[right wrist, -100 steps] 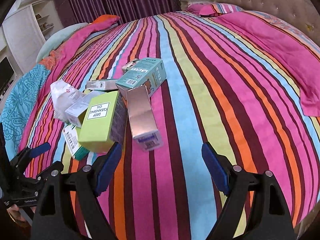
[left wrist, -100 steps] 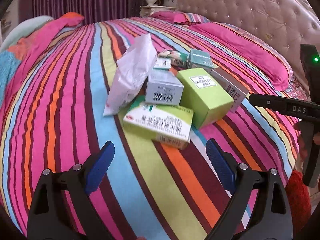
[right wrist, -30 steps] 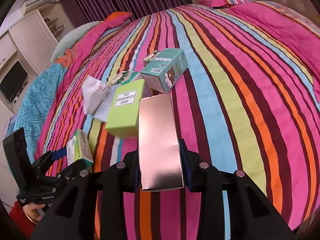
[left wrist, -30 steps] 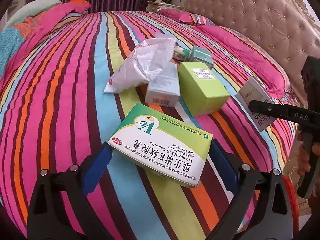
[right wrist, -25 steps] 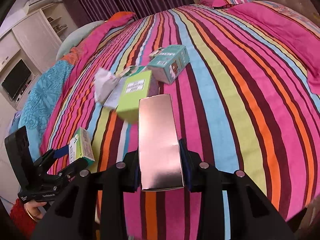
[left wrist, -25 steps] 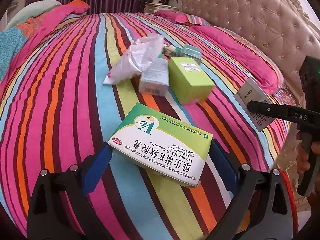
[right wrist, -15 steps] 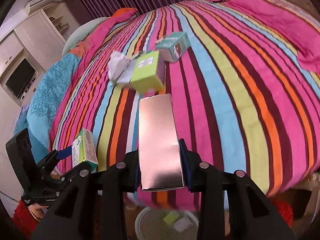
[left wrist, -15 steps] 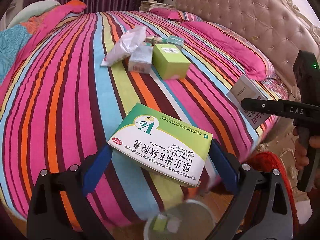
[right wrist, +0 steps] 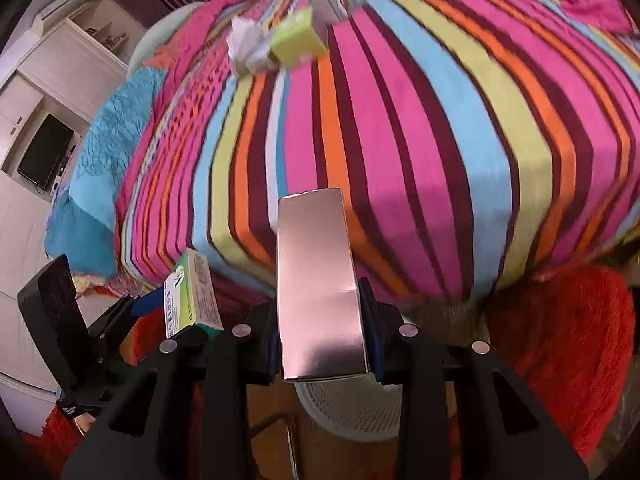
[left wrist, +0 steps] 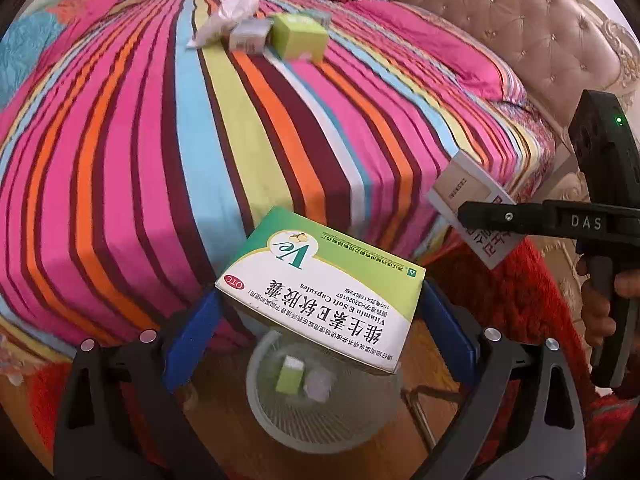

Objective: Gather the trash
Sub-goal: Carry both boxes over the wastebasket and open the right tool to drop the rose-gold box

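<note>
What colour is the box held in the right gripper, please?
Shiny rose-gold pink box, clearest in the right wrist view.

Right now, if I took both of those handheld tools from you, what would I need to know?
Left tool: shut on the vitamin E box, above the white mesh bin.
Right tool: shut on the shiny pink box, also over the bin.
Done: two small items lie in the bin.
Left: drop both boxes, then fetch the lime-green box, grey box and white bag from the striped bed.
</note>
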Demonstrator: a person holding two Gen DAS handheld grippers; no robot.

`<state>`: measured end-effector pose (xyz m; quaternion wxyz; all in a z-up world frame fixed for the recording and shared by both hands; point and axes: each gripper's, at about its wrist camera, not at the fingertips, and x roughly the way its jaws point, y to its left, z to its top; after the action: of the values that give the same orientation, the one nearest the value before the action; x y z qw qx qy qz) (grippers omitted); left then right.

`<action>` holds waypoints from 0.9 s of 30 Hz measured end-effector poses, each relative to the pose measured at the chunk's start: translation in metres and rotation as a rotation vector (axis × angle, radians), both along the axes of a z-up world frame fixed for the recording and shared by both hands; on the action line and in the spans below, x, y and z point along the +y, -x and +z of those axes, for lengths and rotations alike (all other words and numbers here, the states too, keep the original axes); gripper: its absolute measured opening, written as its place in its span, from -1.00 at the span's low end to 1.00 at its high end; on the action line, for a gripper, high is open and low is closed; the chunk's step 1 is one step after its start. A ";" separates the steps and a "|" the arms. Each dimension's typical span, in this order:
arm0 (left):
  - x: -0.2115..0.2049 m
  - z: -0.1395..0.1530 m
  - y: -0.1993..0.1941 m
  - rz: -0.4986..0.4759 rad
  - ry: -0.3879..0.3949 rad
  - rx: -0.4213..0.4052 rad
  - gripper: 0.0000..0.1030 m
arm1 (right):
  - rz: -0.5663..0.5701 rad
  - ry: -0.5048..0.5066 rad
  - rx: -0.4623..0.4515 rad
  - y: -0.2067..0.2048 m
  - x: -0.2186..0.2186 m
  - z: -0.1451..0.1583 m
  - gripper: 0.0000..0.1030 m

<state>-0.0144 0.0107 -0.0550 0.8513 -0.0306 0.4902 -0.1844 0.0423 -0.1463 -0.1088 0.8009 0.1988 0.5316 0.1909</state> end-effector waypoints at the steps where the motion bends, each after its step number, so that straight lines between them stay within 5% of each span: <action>1: -0.001 -0.003 0.003 -0.003 -0.004 0.004 0.81 | 0.002 -0.002 0.013 0.003 0.001 -0.003 -0.39; 11: -0.018 -0.038 0.025 -0.038 -0.036 0.129 0.82 | -0.010 -0.010 0.206 0.010 0.011 -0.050 -0.39; 27: -0.025 -0.112 0.004 -0.045 -0.044 0.441 0.82 | 0.006 0.027 0.482 0.011 0.025 -0.127 -0.39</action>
<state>-0.0186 -0.0139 -0.1668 0.7196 -0.0407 0.6690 -0.1813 0.0312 -0.1213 -0.2360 0.6528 0.2264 0.7106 0.1332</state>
